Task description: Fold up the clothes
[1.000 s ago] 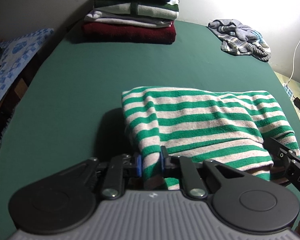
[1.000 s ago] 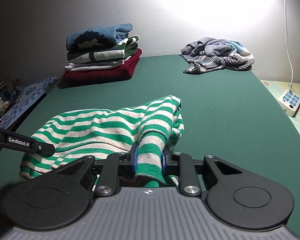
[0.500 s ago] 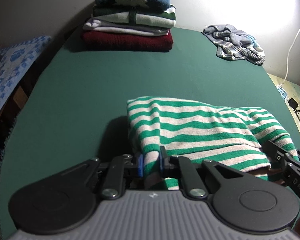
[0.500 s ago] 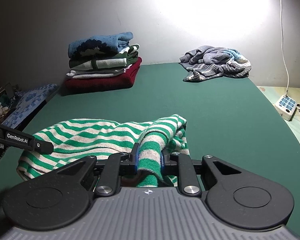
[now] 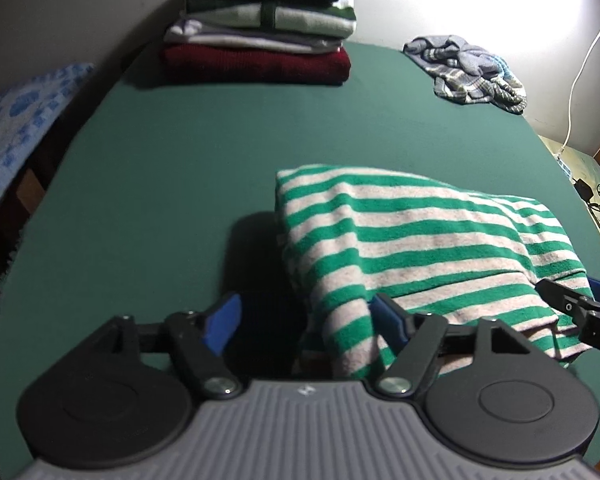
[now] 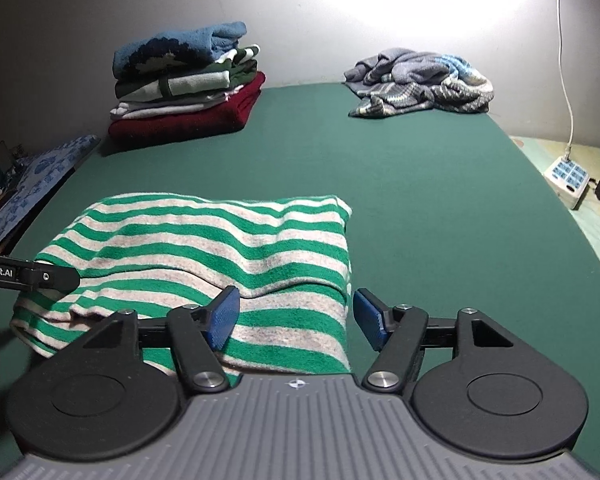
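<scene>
2 grippers work over a wide green table (image 6: 420, 200), w/ a stack of folded clothes (image 6: 188, 92) at the far left by the wall and a crumpled grey-blue pile (image 6: 420, 80) at the far right, still unfolded. Near edge, center: the striped green-and-grey sweater (image 6: 220, 256) lies folded over on itself, roughly rectangular.

Step in hand, as I read it: letting go after a fold. Left gripper (image 5: 304, 320) has its jaws opening; the sweater's near-left corner sits btwn them, drooping against the right pad, not pinched. Right gripper (image 6: 296, 316) also opening; the sweater's near-right edge lies btwn its pads, no squeeze on it.

Next move prob. calls for pulling both back clear of the cloth w/o dragging the fold, then either 1 more fold or carrying it to the stack.

Vs 1 s ago: both were clamped on bunched fabric held up off the table; now that cloth has dropped and lies flatter.
</scene>
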`<move>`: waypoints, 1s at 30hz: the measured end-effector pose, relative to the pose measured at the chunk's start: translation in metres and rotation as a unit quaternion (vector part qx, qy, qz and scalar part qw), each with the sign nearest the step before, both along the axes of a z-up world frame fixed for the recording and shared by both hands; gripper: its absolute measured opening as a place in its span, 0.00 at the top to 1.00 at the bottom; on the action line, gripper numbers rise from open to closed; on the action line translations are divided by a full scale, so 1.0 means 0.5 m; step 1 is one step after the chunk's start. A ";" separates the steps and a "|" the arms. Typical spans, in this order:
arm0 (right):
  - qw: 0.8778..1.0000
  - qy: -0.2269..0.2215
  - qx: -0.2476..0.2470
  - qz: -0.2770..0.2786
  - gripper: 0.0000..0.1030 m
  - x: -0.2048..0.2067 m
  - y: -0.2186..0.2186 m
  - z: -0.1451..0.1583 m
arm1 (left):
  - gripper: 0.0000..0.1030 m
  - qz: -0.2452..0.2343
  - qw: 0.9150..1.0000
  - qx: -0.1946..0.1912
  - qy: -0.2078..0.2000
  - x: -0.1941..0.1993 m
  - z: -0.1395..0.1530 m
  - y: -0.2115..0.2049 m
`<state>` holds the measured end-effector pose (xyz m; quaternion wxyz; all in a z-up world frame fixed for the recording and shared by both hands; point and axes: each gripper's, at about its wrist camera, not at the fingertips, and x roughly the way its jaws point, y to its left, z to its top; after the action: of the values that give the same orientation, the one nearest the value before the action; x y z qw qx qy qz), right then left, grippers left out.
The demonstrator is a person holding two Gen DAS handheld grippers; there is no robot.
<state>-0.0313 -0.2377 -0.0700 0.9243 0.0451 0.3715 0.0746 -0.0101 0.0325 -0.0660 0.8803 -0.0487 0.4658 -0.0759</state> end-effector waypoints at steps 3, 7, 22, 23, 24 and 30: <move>1.000 0.016 0.011 0.004 0.32 0.016 -0.007 -0.009 | 0.26 0.007 1.000 -0.001 0.009 0.007 -0.007 -0.006; 0.999 0.030 0.016 0.017 0.30 0.028 -0.011 -0.016 | 0.18 0.015 1.000 0.007 0.014 0.010 -0.013 -0.024; 0.993 0.075 0.085 0.043 0.30 0.072 -0.023 -0.036 | 0.11 0.027 0.998 -0.021 0.043 0.035 -0.045 -0.053; 0.992 0.077 0.089 0.043 0.30 0.073 -0.023 -0.037 | 0.11 0.026 0.998 -0.022 0.043 0.037 -0.047 -0.054; 0.992 0.077 0.093 0.043 0.30 0.075 -0.022 -0.038 | 0.11 0.027 0.998 -0.027 0.047 0.039 -0.049 -0.054; 0.991 0.064 0.091 0.079 0.52 0.072 -0.008 -0.032 | 0.34 0.020 0.998 -0.054 0.031 0.028 -0.047 -0.060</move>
<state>0.0046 -0.2418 -0.0858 0.8821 0.1041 0.4239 0.1773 0.0041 0.0023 -0.0898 0.8628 -0.1076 0.4872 -0.0815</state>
